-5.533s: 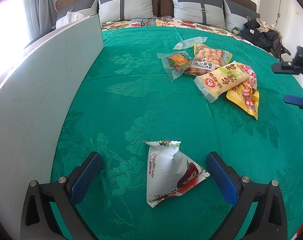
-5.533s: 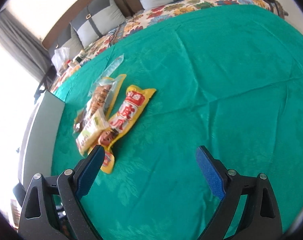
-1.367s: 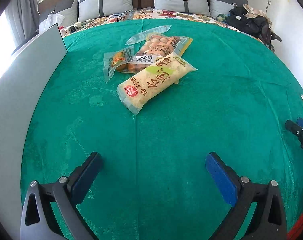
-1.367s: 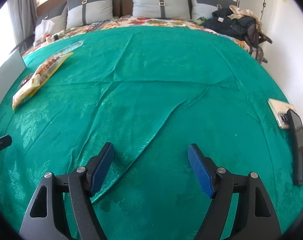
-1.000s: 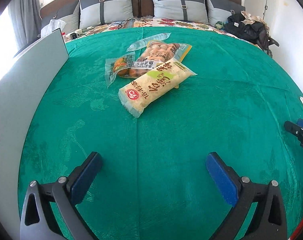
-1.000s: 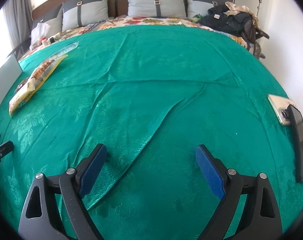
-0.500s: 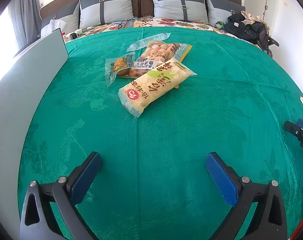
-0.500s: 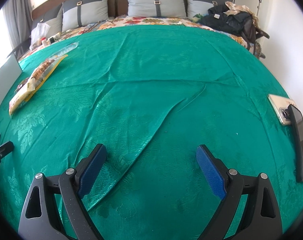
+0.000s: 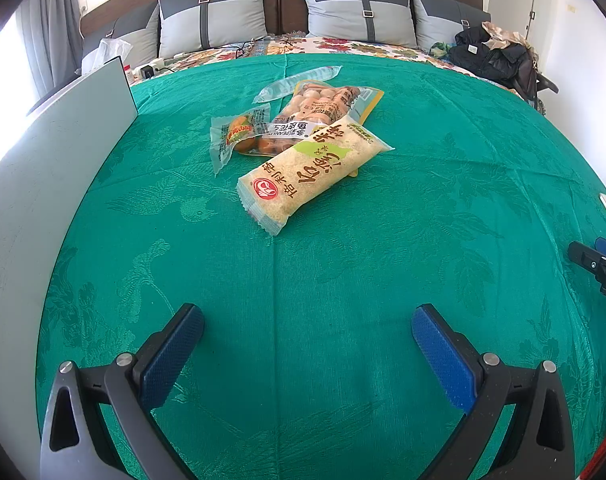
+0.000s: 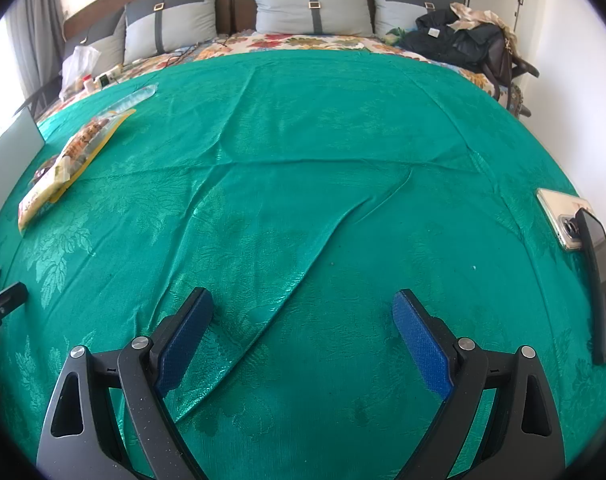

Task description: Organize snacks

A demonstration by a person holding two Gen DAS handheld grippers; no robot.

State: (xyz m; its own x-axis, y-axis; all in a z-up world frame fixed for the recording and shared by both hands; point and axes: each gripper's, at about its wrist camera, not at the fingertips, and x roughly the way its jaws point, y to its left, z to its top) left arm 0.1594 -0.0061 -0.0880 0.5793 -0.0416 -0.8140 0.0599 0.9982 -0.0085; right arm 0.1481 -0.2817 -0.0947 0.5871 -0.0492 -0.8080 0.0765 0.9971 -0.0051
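Observation:
Several snack packets lie in a pile on the green bedspread [image 9: 443, 184]. Nearest is a cream rice-cracker bag [image 9: 309, 174]; behind it are a yellow peanut bag [image 9: 323, 112], a small clear packet with an orange snack [image 9: 239, 136] and a clear plastic sleeve [image 9: 299, 82]. My left gripper [image 9: 307, 346] hovers open over bare cloth, well short of the pile. My right gripper [image 10: 302, 330] is open too, above a crease in the cloth, and the pile [image 10: 69, 160] is far to its left.
A grey-white board [image 9: 43, 184] stands upright along the left bed edge. Two phones [image 10: 583, 240] lie at the right edge. Pillows [image 9: 359, 10] line the headboard, with a dark pile of clothes and bags [image 9: 495, 56] at the back right.
Over the last second hardly anything has moved. Since 5.5 s ago the triangular white packet and the yellow-red packet have left view, and both grippers have shifted away.

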